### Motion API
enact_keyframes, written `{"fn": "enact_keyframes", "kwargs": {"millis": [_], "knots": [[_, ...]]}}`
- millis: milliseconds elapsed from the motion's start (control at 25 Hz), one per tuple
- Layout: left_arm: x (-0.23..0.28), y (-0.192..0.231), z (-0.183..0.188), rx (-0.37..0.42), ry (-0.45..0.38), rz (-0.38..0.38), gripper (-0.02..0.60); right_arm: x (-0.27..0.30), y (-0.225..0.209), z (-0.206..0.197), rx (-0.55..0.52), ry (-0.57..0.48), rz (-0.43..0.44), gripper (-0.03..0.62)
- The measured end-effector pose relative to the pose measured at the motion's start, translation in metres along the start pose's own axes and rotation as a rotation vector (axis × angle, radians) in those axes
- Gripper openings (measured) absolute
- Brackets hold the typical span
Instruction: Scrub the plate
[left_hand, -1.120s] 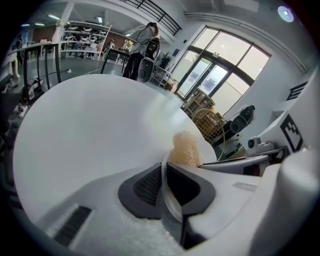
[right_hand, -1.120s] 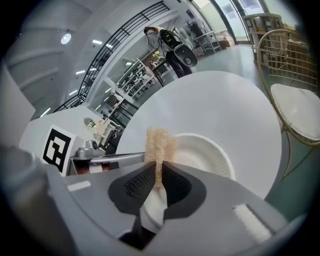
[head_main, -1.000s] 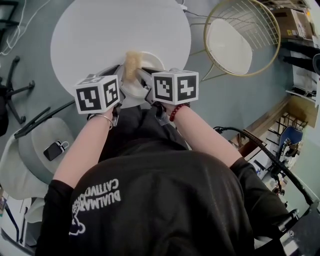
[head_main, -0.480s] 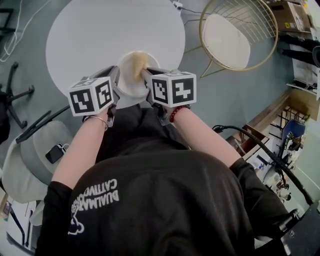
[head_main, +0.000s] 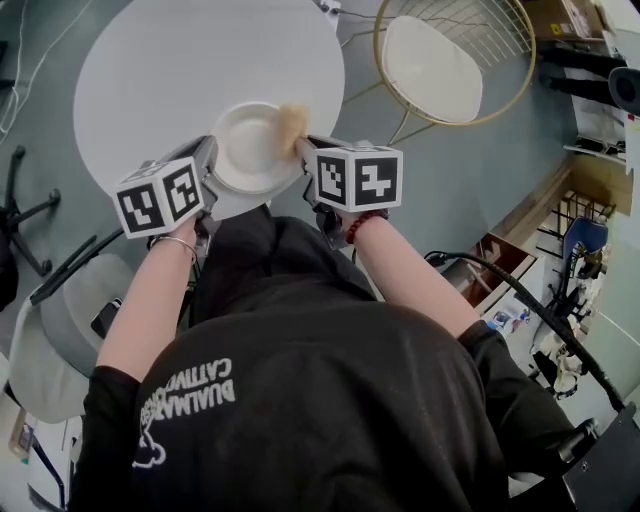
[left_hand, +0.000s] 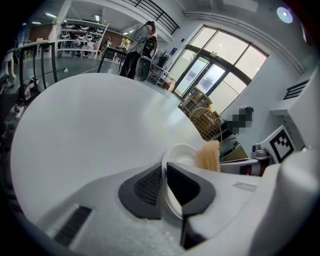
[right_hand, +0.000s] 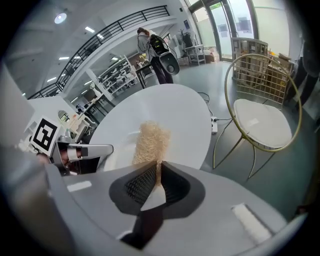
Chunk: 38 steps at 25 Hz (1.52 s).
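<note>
A white plate (head_main: 246, 148) sits at the near edge of the round white table (head_main: 150, 70). My left gripper (head_main: 207, 158) is shut on the plate's left rim; in the left gripper view the thin rim (left_hand: 176, 159) runs between the dark pads. My right gripper (head_main: 301, 146) is shut on a tan fibrous scrubber (head_main: 293, 121), which rests against the plate's right edge. In the right gripper view the scrubber (right_hand: 150, 142) sticks up out of the jaws, with the plate (right_hand: 121, 150) and the left gripper (right_hand: 82, 154) behind it.
A gold wire chair with a white seat (head_main: 440, 55) stands right of the table. A grey chair (head_main: 60, 310) with a phone on it is at the lower left. Black cables cross the floor at right. A person stands far off (right_hand: 160, 50).
The right gripper has swept the scrubber from the plate's left part across to its right edge. The left gripper has kept its hold on the rim.
</note>
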<state>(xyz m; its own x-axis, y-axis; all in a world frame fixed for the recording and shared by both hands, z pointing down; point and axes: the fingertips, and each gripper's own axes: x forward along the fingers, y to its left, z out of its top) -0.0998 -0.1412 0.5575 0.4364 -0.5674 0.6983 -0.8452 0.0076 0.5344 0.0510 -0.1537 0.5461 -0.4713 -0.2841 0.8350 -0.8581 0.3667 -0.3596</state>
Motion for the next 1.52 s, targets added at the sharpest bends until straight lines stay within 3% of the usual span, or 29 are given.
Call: {"fn": "enact_keyframes", "kwargs": {"millis": [320, 520, 640, 800, 960, 1520], "knots": [[-0.001, -0.001, 0.0, 0.004, -0.005, 0.007, 0.032, -0.012, -0.006, 0.001, 0.053, -0.032, -0.021, 0.035], [-0.001, -0.001, 0.0, 0.003, -0.014, 0.014, 0.032, -0.019, 0.03, 0.037, 0.138, -0.175, 0.157, 0.035], [-0.002, -0.002, 0.001, 0.001, -0.018, 0.018, 0.031, -0.005, 0.06, 0.033, 0.142, -0.122, 0.25, 0.035], [-0.001, -0.004, 0.004, -0.002, -0.025, 0.024, 0.031, 0.018, 0.089, 0.006, 0.136, 0.004, 0.287, 0.037], [-0.001, -0.003, 0.003, 0.003, -0.028, 0.023, 0.029, 0.032, 0.09, -0.006, 0.114, 0.029, 0.25, 0.038], [-0.001, 0.002, 0.001, 0.046, -0.009, 0.042, 0.034, 0.016, 0.026, -0.016, 0.084, 0.027, 0.075, 0.04]]}}
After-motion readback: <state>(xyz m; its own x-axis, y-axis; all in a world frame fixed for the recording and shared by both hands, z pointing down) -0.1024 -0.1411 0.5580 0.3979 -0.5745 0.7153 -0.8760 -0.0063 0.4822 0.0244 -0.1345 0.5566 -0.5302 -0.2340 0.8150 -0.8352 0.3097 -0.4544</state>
